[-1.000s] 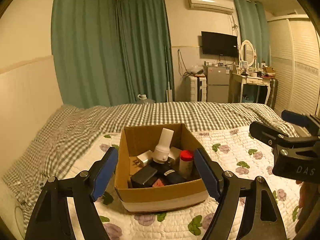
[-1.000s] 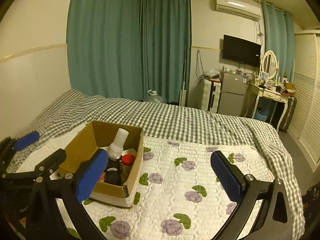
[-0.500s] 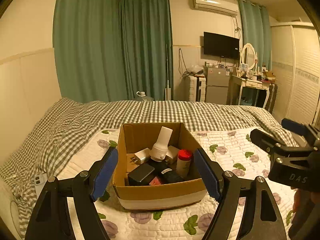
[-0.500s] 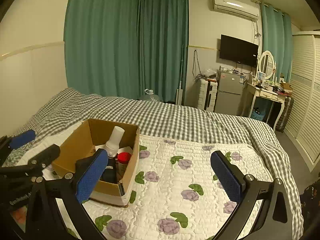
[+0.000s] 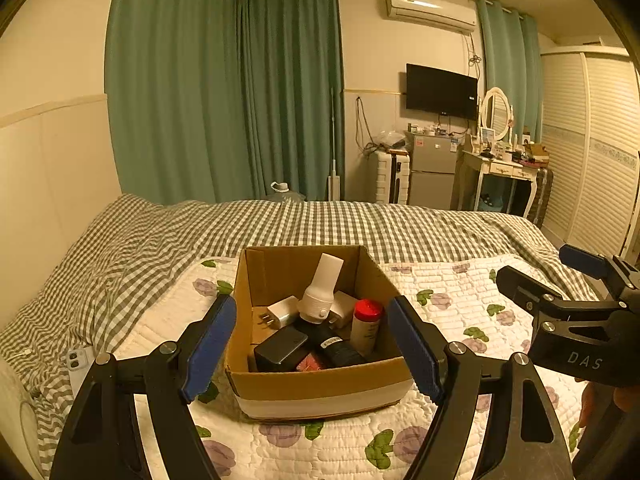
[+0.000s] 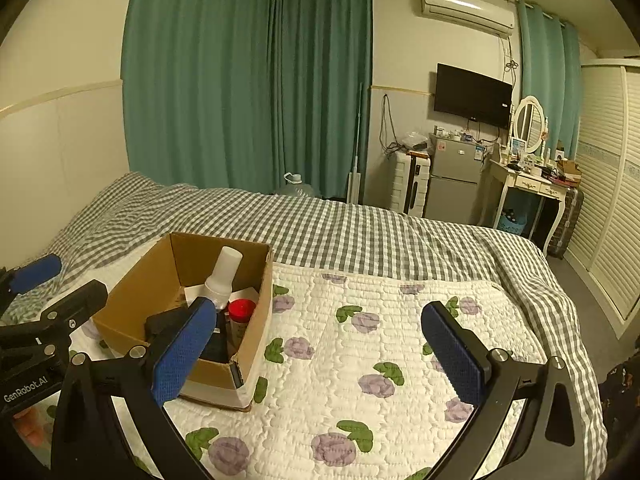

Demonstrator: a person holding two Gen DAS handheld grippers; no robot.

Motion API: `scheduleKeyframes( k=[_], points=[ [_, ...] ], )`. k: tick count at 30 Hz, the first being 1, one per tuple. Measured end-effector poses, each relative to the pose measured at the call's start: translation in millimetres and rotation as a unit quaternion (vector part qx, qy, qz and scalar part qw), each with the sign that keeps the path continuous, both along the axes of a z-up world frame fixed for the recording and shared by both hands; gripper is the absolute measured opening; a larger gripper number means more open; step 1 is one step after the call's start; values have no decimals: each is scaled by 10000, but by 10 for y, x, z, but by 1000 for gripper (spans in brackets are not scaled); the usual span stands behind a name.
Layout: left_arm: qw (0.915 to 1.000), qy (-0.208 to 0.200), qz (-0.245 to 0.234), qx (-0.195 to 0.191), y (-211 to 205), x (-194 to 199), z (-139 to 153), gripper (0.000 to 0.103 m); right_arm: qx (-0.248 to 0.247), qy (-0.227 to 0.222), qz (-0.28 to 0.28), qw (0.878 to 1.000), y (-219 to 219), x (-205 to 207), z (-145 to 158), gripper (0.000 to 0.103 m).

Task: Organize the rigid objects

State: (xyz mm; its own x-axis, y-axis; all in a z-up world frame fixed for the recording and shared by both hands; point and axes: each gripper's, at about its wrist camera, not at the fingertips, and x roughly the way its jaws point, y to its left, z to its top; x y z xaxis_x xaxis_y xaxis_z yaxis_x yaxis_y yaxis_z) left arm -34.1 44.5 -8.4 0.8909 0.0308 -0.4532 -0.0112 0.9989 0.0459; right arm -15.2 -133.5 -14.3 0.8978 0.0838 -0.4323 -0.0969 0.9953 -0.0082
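An open cardboard box (image 5: 320, 390) sits on the flowered quilt. It holds a white bottle (image 5: 322, 290), a red-capped jar (image 5: 366, 326), white plug adapters (image 5: 282, 312), a black device (image 5: 280, 350) and other dark items. My left gripper (image 5: 312, 350) is open and empty, its blue pads either side of the box's near edge. My right gripper (image 6: 320, 350) is open and empty over the quilt, right of the box (image 6: 200, 280). It also shows at the right in the left wrist view (image 5: 560, 276).
The flowered quilt (image 6: 360, 360) lies on a grey checked bedspread (image 6: 320, 232). A white phone (image 5: 78, 362) lies at the bed's left edge. Green curtains (image 5: 224, 100), a fridge (image 6: 452, 180), a dressing table (image 6: 528, 184) and wardrobe doors (image 6: 608, 200) stand beyond the bed.
Both grippers have drawn back and risen slightly, so the box sits a bit lower and farther in view. Both stay open and empty.
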Motion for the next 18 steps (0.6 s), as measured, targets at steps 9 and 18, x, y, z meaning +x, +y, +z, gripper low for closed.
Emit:
scheduleKeyframes(
  k=[9, 18],
  points=[
    [10000, -9, 6, -39, 5, -3, -1, 81, -24, 39, 8, 10000, 2, -11, -31, 103],
    [10000, -1, 22, -23, 13, 3, -6, 81, -27, 37, -6, 10000, 2, -11, -51, 103]
  ],
)
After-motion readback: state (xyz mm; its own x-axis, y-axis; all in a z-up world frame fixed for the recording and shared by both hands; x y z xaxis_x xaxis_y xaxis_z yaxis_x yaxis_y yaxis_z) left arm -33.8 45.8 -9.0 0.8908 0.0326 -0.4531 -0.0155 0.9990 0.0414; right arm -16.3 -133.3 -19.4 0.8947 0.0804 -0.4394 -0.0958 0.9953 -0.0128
